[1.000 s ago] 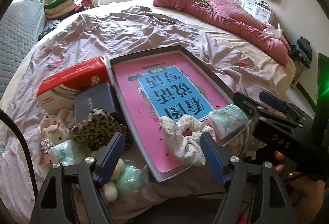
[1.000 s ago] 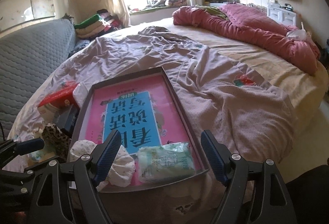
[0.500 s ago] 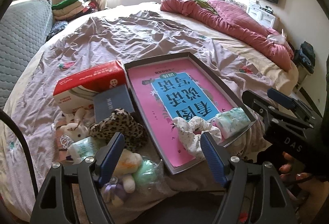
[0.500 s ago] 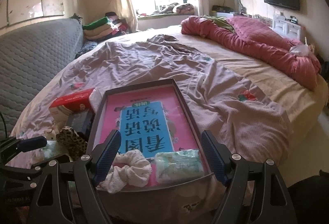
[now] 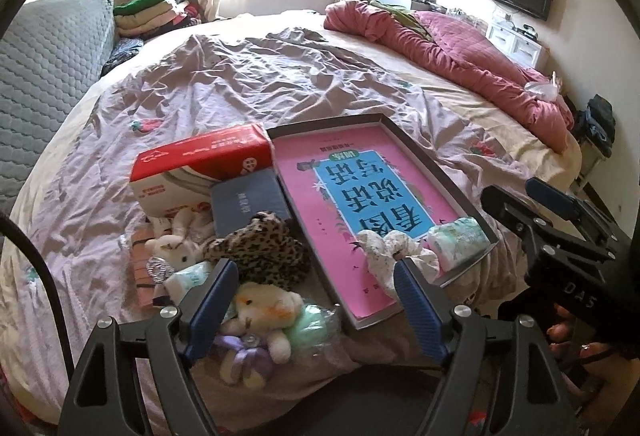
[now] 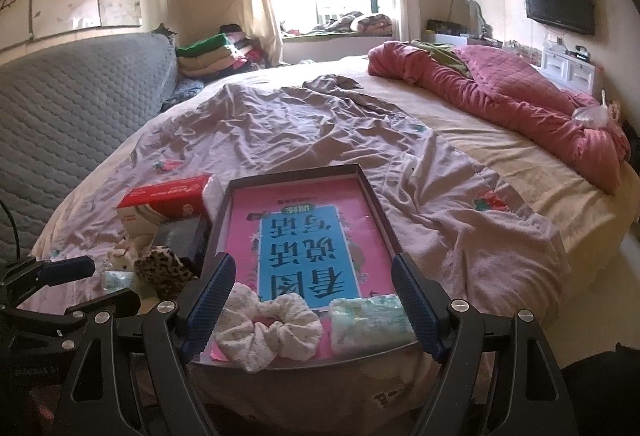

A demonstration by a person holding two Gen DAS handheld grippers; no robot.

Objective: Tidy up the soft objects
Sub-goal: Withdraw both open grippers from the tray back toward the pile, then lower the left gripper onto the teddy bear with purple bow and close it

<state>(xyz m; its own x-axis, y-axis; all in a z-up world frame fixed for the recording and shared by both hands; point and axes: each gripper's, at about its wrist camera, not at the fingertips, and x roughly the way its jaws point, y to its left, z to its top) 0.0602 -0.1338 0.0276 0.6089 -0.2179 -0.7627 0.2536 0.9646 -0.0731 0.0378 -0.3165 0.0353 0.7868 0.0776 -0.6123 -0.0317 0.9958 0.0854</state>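
Note:
A dark tray with a pink liner [image 5: 416,148] [image 6: 362,178] lies on the bed. In its near end lie a white floral scrunchie [image 5: 394,250] [image 6: 270,328] and a pale green tissue pack [image 5: 460,236] [image 6: 370,320]. Left of the tray is a pile: a leopard scrunchie [image 5: 260,252] [image 6: 164,270], a white bunny toy [image 5: 174,248], a cream plush [image 5: 264,306], a green wrapped item [image 5: 310,328], another tissue pack [image 5: 192,276]. My left gripper [image 5: 314,306] is open and empty, above the pile's near edge. My right gripper [image 6: 312,306] is open and empty, over the tray's near end.
A red and white tissue box [image 5: 200,164] [image 6: 168,198] and a dark blue box [image 5: 248,202] sit behind the pile. A rumpled mauve sheet [image 5: 248,84] covers the bed, a red quilt [image 5: 460,52] lies far right. A grey padded headboard [image 6: 60,108] is at left.
Both grippers have pulled back and risen from the tray and pile, so more of the bed and room shows. Both stay open and empty.

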